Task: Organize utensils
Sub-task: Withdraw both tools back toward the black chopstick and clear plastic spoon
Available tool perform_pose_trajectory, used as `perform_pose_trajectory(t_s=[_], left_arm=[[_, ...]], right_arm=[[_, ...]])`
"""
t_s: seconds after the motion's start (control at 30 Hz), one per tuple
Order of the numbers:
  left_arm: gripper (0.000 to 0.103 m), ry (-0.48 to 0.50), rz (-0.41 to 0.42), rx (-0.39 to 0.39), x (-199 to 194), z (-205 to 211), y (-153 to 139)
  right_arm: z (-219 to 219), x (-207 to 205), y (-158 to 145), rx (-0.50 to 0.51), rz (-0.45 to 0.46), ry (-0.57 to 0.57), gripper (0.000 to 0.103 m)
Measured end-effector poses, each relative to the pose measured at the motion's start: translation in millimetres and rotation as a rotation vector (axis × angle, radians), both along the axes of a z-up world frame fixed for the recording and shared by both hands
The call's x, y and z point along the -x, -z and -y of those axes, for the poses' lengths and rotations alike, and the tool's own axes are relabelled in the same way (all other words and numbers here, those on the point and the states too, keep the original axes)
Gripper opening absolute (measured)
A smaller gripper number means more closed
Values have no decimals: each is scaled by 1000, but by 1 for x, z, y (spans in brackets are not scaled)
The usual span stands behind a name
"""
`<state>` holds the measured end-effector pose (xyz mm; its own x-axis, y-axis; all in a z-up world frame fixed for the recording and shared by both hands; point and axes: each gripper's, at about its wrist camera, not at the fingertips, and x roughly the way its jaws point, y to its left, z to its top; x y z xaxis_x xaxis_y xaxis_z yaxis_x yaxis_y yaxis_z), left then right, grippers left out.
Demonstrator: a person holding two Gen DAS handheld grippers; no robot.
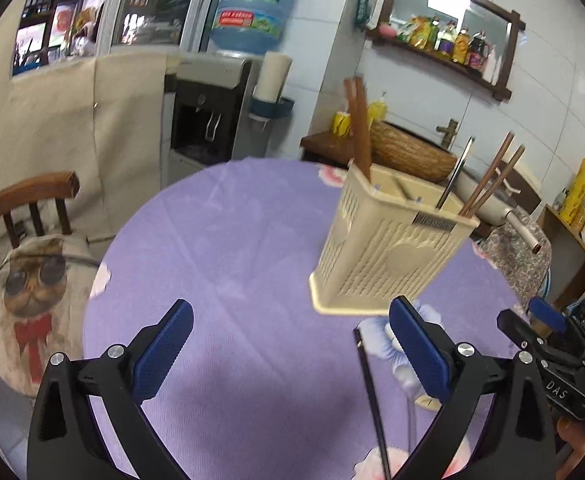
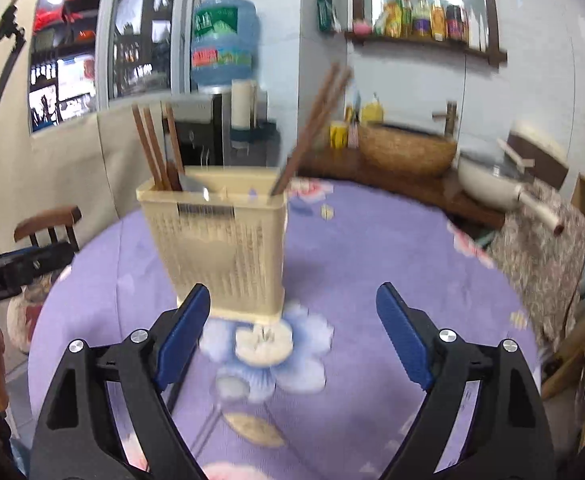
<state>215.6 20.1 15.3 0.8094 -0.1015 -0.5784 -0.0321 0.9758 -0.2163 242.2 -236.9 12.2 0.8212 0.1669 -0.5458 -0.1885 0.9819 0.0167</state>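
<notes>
A beige slotted utensil holder (image 1: 388, 252) (image 2: 220, 240) stands on the round table with the purple flowered cloth (image 1: 232, 260) (image 2: 372, 248). Brown chopsticks (image 1: 358, 124) (image 2: 152, 148) lean out of its compartments, and a metal utensil (image 1: 454, 176) stands among them. A dark chopstick (image 1: 368, 392) lies on the cloth just inside my left gripper's right finger. Pale, blurred utensils (image 2: 264, 344) lie in front of the holder. My left gripper (image 1: 290, 308) is open and empty, short of the holder. My right gripper (image 2: 294, 292) is open and empty, its left finger beside the holder's base.
A wooden chair with a cat-print cushion (image 1: 32, 280) stands left of the table. Behind the table are a water dispenser (image 1: 212, 112), a woven basket (image 1: 412, 156) on a counter, a pan (image 2: 492, 184) and a wall shelf of bottles (image 1: 452, 44).
</notes>
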Motion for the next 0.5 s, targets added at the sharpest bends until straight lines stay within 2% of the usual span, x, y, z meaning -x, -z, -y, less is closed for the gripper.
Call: perform_pose_trajectory(t_s=[0.1, 0.3, 0.5], left_arm=[[97, 1, -46, -60, 3, 6, 16], [97, 21, -93, -59, 12, 9, 38], [97, -25, -126, -59, 19, -2, 50]], right_arm=[[3, 4, 21, -14, -69, 7, 84], [2, 12, 51, 2, -160, 16, 84], [-1, 12, 68, 0, -215, 31, 84]])
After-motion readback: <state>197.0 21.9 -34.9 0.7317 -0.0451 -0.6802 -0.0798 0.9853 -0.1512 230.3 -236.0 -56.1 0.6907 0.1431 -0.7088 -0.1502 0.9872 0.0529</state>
